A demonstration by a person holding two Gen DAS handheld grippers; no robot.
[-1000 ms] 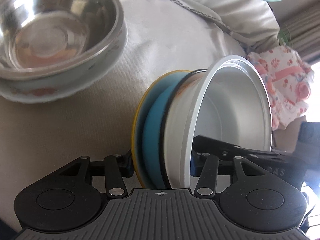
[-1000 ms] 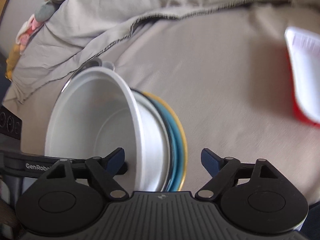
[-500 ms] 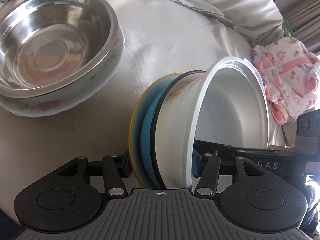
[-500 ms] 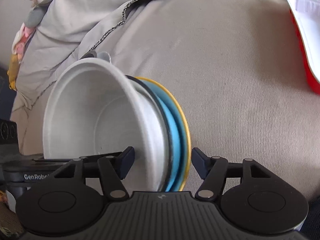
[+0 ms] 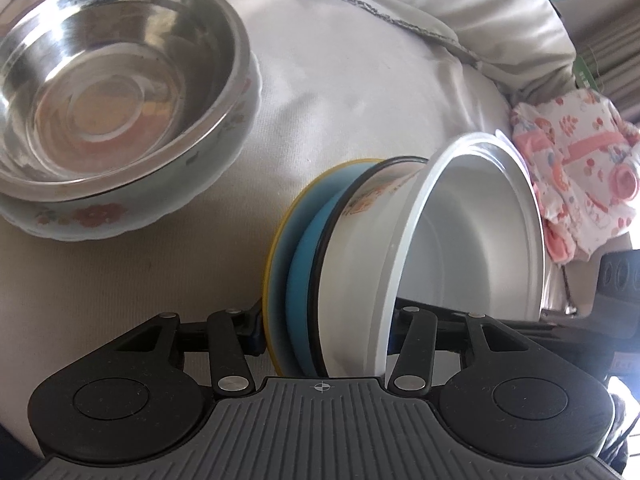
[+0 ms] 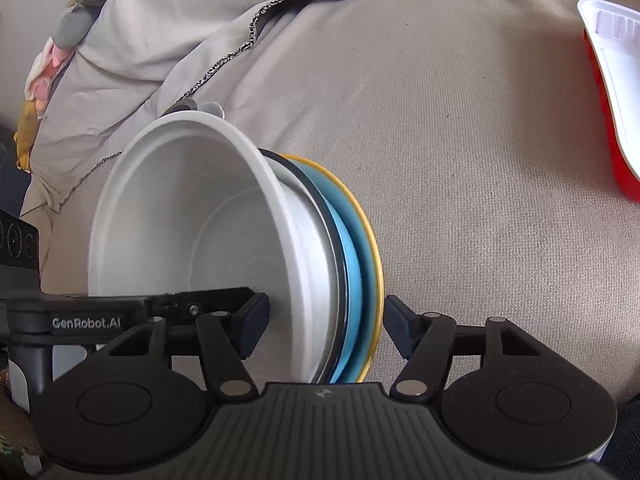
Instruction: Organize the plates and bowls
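Observation:
A stack of dishes stands on edge above the beige bedding: a yellow plate [image 5: 274, 264], a blue plate [image 5: 304, 256], a black-rimmed flowered bowl [image 5: 360, 216] and a white bowl [image 5: 472, 232] nested in it. My left gripper [image 5: 325, 326] spans the stack with its jaws closing, one pad on the yellow plate's back, the other inside the white bowl. From the opposite side my right gripper [image 6: 324, 316] clamps the same stack: white bowl [image 6: 180, 216], blue plate [image 6: 354, 248], yellow plate [image 6: 374, 240].
A steel bowl [image 5: 108, 80] sits nested in a flowered china bowl [image 5: 96, 216] at the far left. A red-and-white tray [image 6: 612, 100] lies to the right. A folded grey blanket [image 6: 152, 40] and baby clothes [image 5: 576, 168] border the bedding.
My right gripper's jaws have come together from wide apart onto the stack. The stack has tilted a little and the left view has pulled back slightly from the steel bowl.

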